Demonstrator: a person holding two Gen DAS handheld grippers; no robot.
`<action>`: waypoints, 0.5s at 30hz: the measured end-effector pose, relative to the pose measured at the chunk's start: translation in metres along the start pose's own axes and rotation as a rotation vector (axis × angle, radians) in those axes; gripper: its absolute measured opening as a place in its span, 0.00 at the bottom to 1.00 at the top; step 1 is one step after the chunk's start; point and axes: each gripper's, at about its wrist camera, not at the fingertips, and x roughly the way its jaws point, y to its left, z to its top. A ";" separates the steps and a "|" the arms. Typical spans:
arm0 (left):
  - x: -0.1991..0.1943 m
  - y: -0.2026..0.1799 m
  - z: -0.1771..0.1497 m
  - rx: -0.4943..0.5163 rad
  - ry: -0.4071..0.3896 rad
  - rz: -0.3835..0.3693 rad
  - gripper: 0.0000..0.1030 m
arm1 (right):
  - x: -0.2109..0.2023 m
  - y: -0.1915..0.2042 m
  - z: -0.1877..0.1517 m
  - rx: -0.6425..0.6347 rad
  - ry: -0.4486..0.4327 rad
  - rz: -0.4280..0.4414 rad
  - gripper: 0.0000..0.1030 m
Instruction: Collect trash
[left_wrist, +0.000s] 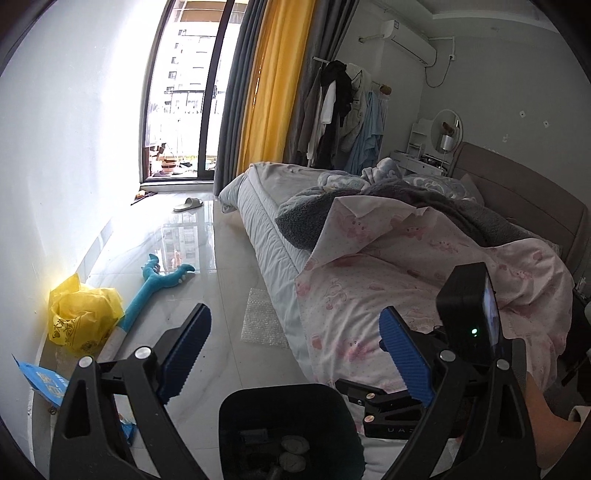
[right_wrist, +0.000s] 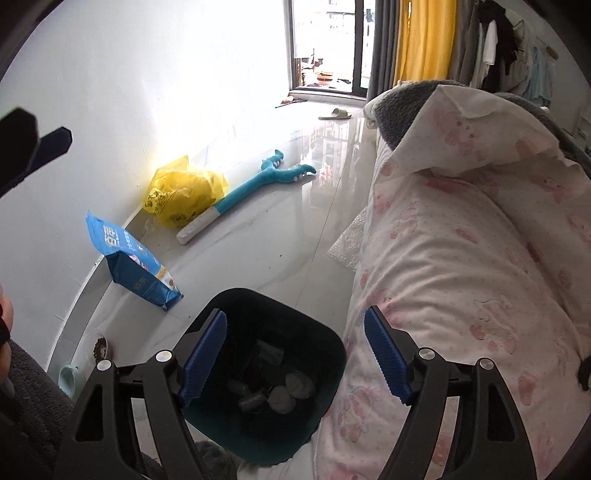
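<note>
A dark bin (right_wrist: 225, 306) stands on the floor beside the bed, with crumpled tissues (right_wrist: 291, 389) and wrappers inside; its rim also shows in the left wrist view (left_wrist: 258, 397). My right gripper (right_wrist: 295, 350) is open and empty just above the bin. My left gripper (left_wrist: 295, 350) is open and empty, higher up over the bin and bed edge. A crumpled yellow plastic bag (right_wrist: 184, 195) lies by the wall, also in the left wrist view (left_wrist: 81, 317). A sheet of bubble wrap (left_wrist: 260, 317) lies on the floor against the bed (right_wrist: 347, 243).
A blue food bag (right_wrist: 129, 262) leans at the wall. A teal plush toy (left_wrist: 155, 284) lies on the floor. The bed with a pink quilt (right_wrist: 461, 258) fills the right. Pet bowls (right_wrist: 99, 347) sit by the wall. A slipper (left_wrist: 188, 204) lies near the balcony door.
</note>
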 end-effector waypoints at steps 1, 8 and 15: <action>0.003 -0.003 0.001 -0.002 0.003 -0.005 0.92 | -0.004 -0.004 0.000 0.008 -0.013 -0.005 0.76; 0.022 -0.022 0.003 0.001 0.019 -0.046 0.93 | -0.030 -0.045 -0.005 0.065 -0.081 -0.048 0.77; 0.034 -0.054 0.007 0.056 0.020 -0.092 0.93 | -0.049 -0.089 -0.017 0.145 -0.123 -0.105 0.77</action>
